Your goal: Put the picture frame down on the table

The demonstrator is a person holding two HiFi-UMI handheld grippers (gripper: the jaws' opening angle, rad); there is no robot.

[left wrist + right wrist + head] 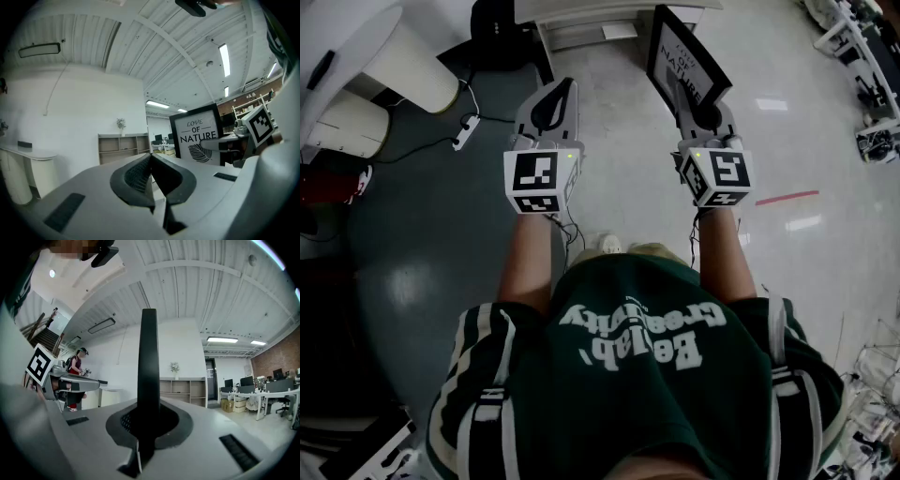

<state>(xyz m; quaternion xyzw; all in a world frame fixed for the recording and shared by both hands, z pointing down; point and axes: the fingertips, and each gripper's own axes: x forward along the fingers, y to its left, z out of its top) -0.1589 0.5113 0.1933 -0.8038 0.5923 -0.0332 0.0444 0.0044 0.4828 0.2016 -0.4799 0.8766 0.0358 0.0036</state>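
Note:
The picture frame (684, 61) is black with a white print reading "Love of Nature" over a leaf. It stands upright in the air, and my right gripper (705, 117) is shut on its lower edge. In the right gripper view the frame (149, 362) shows edge-on as a dark bar rising from between the jaws (147, 420). My left gripper (555, 94) hovers level beside it, to the left, with its jaws together and nothing in them. From the left gripper view (151, 159) the frame's face (199, 136) shows to the right.
A white table (600, 14) stands just ahead of both grippers. A power strip with a cable (467, 131) lies on the floor at the left, near white rounded furniture (384, 66). A low shelf (123, 146) lines the far wall. Another person (75, 366) stands far off.

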